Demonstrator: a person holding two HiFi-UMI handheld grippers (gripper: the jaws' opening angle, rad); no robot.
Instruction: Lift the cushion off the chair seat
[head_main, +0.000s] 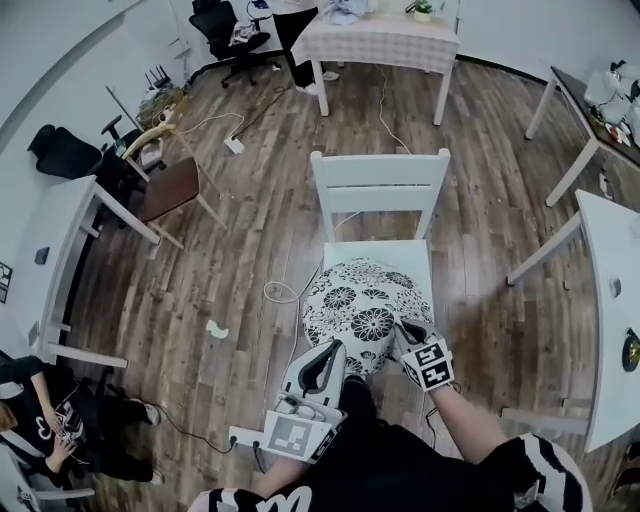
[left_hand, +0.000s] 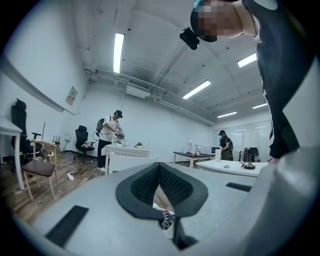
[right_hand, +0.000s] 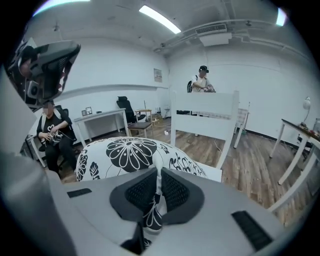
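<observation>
Two claws grip one cushion over one chair. The white chair (head_main: 378, 185), standing on the wooden floor (head_main: 180, 300), is the landmark for all positions. The round cushion (head_main: 365, 300), white with black flowers, lies over the front half of the chair's seat (head_main: 412, 255) and overhangs the seat's front edge toward the person. A bare rear strip of seat shows between the cushion and the chair's backrest. No view shows whether the cushion's underside has cleared the seat.

The left claw (head_main: 333, 352) meets the cushion at the chair's front, on the person's left. The left gripper view shows its jaws drawn together on a scrap of flowered cloth low between the pads. The right claw (head_main: 407, 332) meets the cushion at the chair's front right, angled downward. The right gripper view shows its jaws clamped on a raised fold of the cover, with the cushion's body bulging beyond, toward the backrest.

Step in hand, as judged: the lift. Both grips hold only thin cloth, so the cover may slip or stretch. To do it well, raise both claws evenly so that the cushion hangs level, and keep both clamped. Carry the cushion straight up until it is plainly above the seat before drawing it away from the chair.
</observation>
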